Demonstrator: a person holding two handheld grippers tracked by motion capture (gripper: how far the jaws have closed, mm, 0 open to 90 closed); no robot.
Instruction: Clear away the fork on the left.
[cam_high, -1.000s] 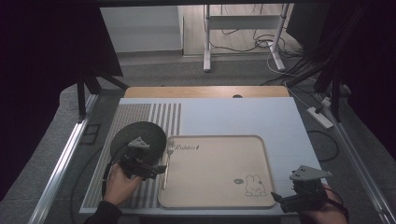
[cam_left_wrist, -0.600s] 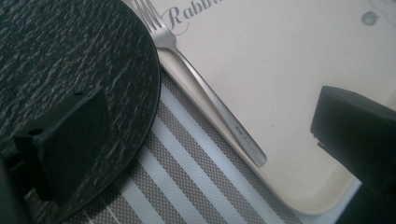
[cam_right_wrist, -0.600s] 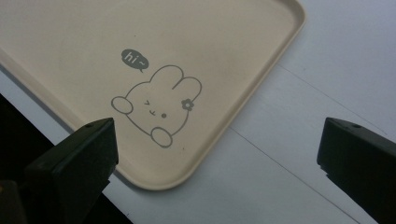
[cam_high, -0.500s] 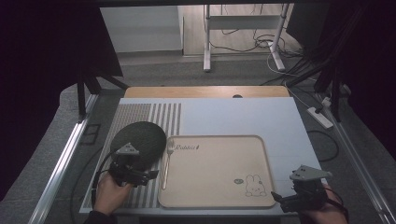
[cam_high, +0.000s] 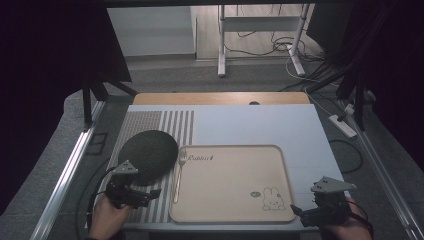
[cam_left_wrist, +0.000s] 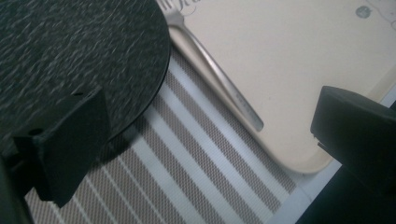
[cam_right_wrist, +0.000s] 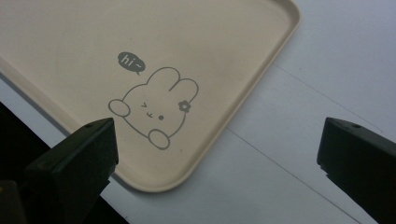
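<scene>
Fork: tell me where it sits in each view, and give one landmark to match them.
High view: fork lies along the tray's left rim, beside the dark plate.
Left gripper view: fork runs diagonally from top centre, along the tray's edge.
Right gripper view: not in it.
Shared landmark: the tray.

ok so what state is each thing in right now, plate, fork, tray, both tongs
round dark speckled plate: flat on the striped placemat, nothing on it
silver metal fork: lying on the tray's left rim
beige square tray with the rabbit drawing: flat, bare apart from the fork
left tongs: open, holding nothing
right tongs: open, holding nothing
</scene>
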